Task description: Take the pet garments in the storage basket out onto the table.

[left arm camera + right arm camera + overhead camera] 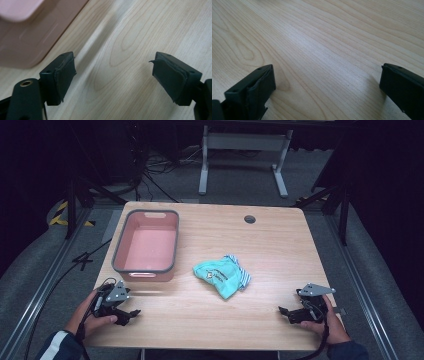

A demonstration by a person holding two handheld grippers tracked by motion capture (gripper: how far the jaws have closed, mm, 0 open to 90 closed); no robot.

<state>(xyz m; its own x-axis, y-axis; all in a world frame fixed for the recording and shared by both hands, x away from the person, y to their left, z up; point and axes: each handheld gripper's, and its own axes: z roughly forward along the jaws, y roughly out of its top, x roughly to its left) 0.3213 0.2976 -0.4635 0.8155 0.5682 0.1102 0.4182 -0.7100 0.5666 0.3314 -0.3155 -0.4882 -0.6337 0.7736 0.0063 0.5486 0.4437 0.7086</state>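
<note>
At about eight o'clock on the wooden table point(280, 235), the left gripper point(131, 315) rests low by the near edge, jaws spread wide and empty; in the left gripper view point(113, 72) bare wood lies between them, with the bin's wall just beyond. At ten o'clock, the pink bin with a grey rim point(118, 245) stands empty. Near the centre lies a crumpled teal garment with a striped edge point(222, 275), well apart from both grippers and just beside the bin's right wall. At four o'clock, the right gripper point(286, 314) mirrors the left, jaws parted over bare wood point(327, 82). Judged stage: the start, with nothing grasped. The next move probably calls for a reach inward to pinch the cloth for transfer to the bin.
</note>
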